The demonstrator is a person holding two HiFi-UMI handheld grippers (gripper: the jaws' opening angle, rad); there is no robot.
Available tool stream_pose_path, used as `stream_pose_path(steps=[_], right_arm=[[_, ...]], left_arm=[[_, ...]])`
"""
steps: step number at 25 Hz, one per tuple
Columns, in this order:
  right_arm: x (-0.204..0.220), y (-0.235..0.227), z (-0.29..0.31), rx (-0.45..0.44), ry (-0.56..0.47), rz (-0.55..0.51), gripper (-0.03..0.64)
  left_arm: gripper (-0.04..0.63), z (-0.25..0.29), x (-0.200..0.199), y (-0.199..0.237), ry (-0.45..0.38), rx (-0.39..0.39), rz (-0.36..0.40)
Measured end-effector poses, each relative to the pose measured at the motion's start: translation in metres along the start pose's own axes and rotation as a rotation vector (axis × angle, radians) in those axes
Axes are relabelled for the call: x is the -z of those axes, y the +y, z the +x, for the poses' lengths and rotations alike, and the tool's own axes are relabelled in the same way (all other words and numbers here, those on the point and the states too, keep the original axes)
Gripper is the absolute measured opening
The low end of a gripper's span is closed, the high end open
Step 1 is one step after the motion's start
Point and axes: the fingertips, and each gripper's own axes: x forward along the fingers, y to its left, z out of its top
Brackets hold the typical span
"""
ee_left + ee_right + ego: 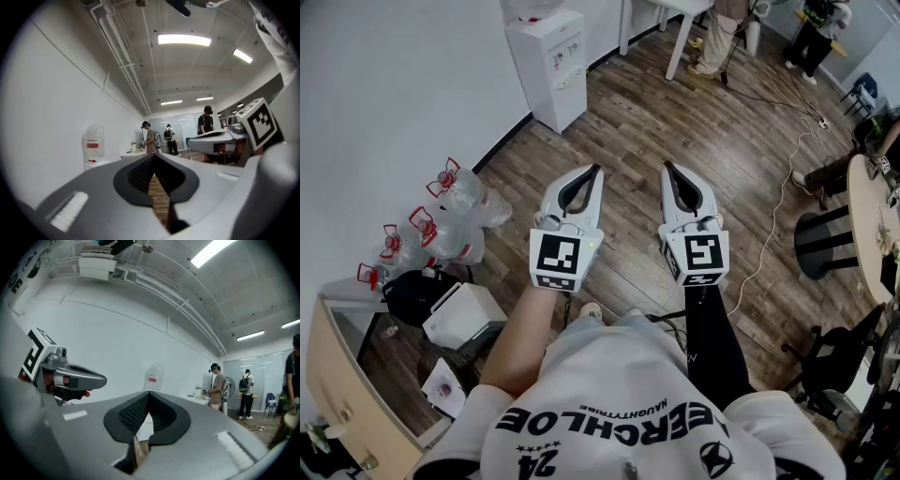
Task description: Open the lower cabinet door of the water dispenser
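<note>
While the water dispenser (548, 66) and its lower cabinet door (573, 101) stand well ahead, the left gripper (596, 171) and right gripper (667, 167) are closed and empty; the door, probably light and rigid, should be taken at its free edge.

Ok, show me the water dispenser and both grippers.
water dispenser (551, 73), head view, on its white body.
left gripper (597, 169), head view, between its shut jaw tips.
right gripper (666, 166), head view, between its shut jaw tips.

wood-grain floor (656, 131), smooth plastic water dispenser (551, 70)
</note>
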Motion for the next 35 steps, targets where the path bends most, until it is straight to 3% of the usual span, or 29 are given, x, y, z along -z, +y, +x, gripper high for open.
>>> stream_pose_path(steps=[16, 21, 25, 30, 35], right_arm=[[0.012, -0.015, -0.008, 0.006, -0.003, -0.006, 0.003], [0.026, -0.030, -0.019, -0.025, 0.011, 0.038, 0.005], [0.030, -0.047, -0.029, -0.048, 0.009, 0.068, 0.009], [0.043, -0.063, -0.043, -0.101, 0.007, 0.104, 0.084], [0.060, -0.069, -0.050, -0.125, 0.028, 0.126, 0.109]], left_arm=[[0.055, 0.007, -0.002, -0.005, 0.012, -0.042, 0.005], [0.055, 0.007, 0.000, -0.009, 0.020, -0.102, -0.005], [0.057, 0.009, 0.001, -0.025, 0.030, -0.101, -0.019], [0.057, 0.012, 0.003, -0.043, 0.044, -0.140, -0.005], [0.070, 0.012, 0.003, -0.046, 0.039, -0.159, 0.000]])
